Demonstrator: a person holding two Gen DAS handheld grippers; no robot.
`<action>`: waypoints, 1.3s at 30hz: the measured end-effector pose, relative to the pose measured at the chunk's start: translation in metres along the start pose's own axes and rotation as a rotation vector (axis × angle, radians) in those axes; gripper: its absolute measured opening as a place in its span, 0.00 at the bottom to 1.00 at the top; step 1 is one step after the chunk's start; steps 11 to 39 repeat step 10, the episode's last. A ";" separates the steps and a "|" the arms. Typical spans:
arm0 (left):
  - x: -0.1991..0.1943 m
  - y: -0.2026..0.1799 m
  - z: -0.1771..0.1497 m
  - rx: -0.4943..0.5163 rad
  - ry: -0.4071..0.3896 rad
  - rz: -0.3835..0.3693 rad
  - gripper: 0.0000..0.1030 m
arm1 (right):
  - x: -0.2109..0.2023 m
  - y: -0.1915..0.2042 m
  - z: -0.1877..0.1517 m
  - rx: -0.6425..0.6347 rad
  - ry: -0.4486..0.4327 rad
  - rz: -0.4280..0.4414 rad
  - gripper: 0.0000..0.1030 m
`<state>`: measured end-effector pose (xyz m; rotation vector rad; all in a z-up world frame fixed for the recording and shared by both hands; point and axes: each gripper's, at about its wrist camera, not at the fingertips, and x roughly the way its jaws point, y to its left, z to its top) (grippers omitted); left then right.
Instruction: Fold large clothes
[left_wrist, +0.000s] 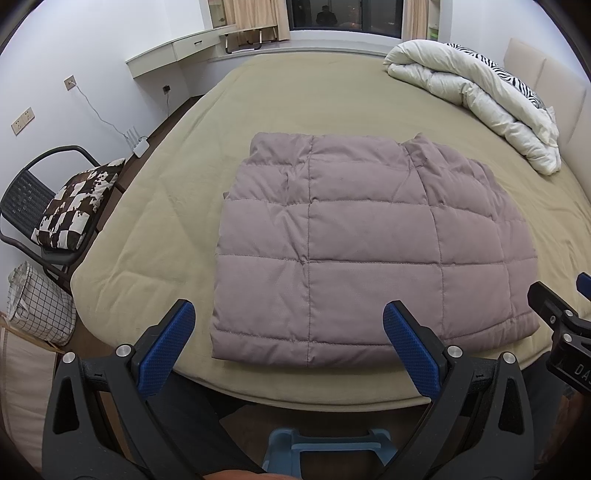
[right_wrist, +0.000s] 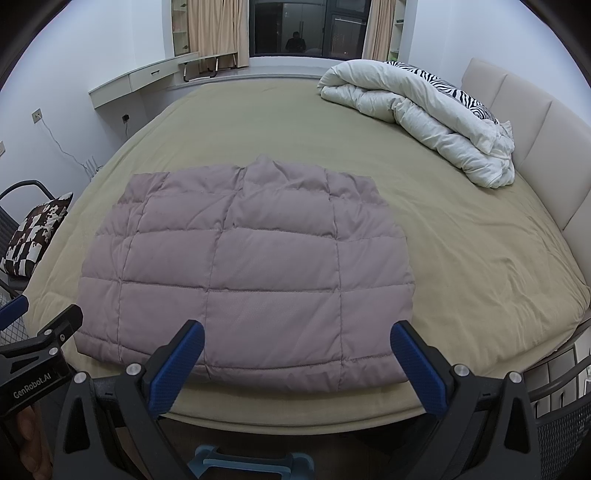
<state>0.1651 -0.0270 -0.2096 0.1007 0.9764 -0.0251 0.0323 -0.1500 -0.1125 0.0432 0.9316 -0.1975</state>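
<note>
Lying folded on the bed (left_wrist: 155, 229), the jacket (left_wrist: 354, 251) faces both empty, wide-open tongs (left_wrist: 288, 317) (right_wrist: 297, 336)

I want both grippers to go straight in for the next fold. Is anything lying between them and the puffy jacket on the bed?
Nothing visible does. The left gripper and right gripper are open just short of the jacket, with only bare bedcover between.

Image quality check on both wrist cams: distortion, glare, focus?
Left wrist: strong fisheye bowing of the bed, dark vignette in the corners, soft even indoor light, jacket sharp, the open left gripper also crisp. Right wrist: same barrel warp and vignette, the dark window mirrors a person, no harsh glare, stitching on the jacket readable, right gripper open.
</note>
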 end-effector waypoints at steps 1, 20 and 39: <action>0.000 0.000 0.000 -0.001 0.001 0.000 1.00 | 0.000 0.001 0.000 0.000 0.001 0.000 1.00; 0.001 0.000 -0.001 -0.002 -0.008 0.007 1.00 | 0.000 0.001 0.000 0.000 0.001 0.000 1.00; 0.001 0.000 -0.001 -0.002 -0.008 0.007 1.00 | 0.000 0.001 0.000 0.000 0.001 0.000 1.00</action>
